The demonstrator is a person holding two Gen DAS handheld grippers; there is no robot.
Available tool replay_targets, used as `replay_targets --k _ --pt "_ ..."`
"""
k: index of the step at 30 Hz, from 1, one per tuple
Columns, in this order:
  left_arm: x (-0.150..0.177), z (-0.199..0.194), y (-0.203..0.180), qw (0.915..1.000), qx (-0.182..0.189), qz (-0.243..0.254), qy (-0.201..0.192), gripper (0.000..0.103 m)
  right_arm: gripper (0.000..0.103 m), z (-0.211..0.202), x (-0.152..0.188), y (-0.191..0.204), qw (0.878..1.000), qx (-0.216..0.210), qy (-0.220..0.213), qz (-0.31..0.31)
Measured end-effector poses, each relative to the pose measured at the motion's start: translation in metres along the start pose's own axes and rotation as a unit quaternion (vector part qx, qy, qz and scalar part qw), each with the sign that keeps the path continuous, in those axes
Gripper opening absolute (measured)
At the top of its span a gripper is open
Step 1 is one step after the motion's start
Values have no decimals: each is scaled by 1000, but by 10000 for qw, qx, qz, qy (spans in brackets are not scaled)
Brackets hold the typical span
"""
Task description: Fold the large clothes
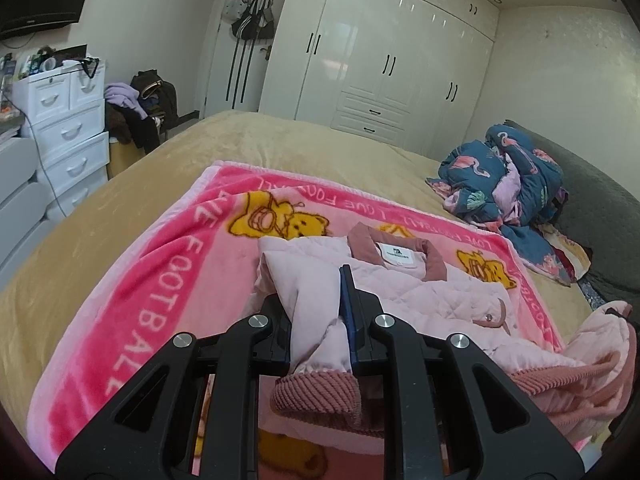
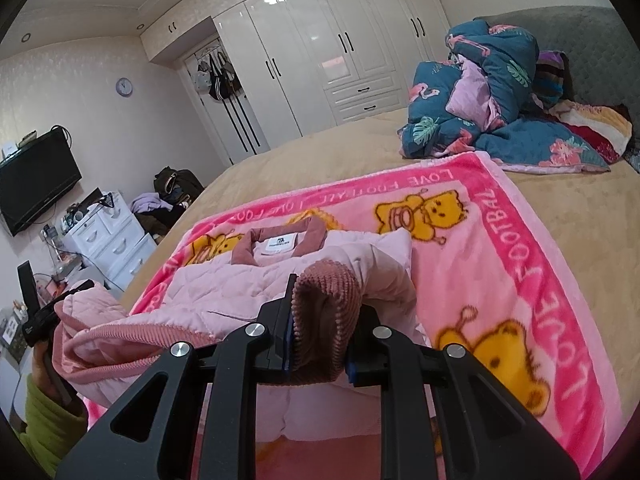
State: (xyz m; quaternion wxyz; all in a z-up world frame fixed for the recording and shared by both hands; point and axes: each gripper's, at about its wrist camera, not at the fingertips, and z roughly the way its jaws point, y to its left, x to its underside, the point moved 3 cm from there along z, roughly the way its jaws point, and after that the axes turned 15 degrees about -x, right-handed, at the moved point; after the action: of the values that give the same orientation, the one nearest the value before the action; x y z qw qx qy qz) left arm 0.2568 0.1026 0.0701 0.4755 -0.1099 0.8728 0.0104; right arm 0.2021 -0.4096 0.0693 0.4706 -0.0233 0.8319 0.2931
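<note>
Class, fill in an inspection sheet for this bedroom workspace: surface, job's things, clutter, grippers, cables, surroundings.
Surface: pink blanket spread on the tan bed.
Job's things: pink quilted jacket, collar away from the cameras.
Clutter: crumpled flamingo quilt near the headboard.
Grippers: left gripper shut on a sleeve; right gripper shut on a ribbed cuff.
Cables: one hanging by the white drawers.
Surroundings: white wardrobe, wall television.

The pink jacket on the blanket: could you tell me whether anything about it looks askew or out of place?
Nothing looks damaged. The pink jacket lies collar-up on the pink blanket, its hem lifted unevenly: the left gripper pinches a sleeve end, the right gripper a corduroy cuff. Behind, a flamingo quilt sits crumpled on the bed.
</note>
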Motion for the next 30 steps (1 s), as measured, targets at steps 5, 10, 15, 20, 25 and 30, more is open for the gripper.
replay_targets --k 5,10,15,20,25,30 --pt "-6 12 -3 10000 -47 54 17 11 17 10 -11 -3 10000 21 -7 -54" --pt "-14 25 -7 9999 -118 83 -3 11 17 23 -24 -9 9999 64 -28 -105" --pt "-17 39 -11 9997 -221 92 -13 11 17 38 -33 -21 10000 83 -9 -44" --pt "-17 54 -11 9993 -339 146 16 11 17 54 -38 -30 9999 114 47 24" --pt "-16 73 -9 9988 -450 147 127 11 17 76 -46 -36 9996 197 177 -28" --pt "-11 97 -5 9978 -586 141 291 11 18 98 -52 -44 9990 303 314 -103"
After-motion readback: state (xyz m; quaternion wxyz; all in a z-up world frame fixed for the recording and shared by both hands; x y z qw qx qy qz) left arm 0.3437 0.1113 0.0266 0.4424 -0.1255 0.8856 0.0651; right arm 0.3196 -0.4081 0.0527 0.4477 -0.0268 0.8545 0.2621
